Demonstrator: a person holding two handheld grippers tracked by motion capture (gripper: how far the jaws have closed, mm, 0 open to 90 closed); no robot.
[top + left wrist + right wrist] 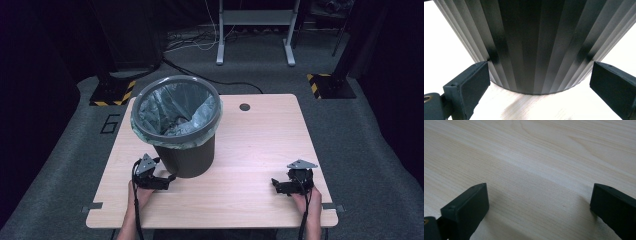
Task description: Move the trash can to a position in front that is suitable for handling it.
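Note:
A dark ribbed waste bin (184, 150) with a grey plastic liner (172, 107) stands upright on the left half of the wooden table (250, 145). My left gripper (170, 179) rests on the table at the bin's front base, open. In the left gripper view the bin's ribbed wall (536, 45) fills the space ahead of the gripper (539, 82), whose jaws stand wide on either side of its foot without touching it. My right gripper (275, 184) lies open near the front right edge, over bare wood (536, 182), with nothing between its jaws (537, 202).
A round cable hole (244, 107) sits at the table's back middle. Beyond the table are the white legs of another desk (255, 35), cables on the grey carpet, and two stand bases with yellow-black tape (112, 92) (330, 85).

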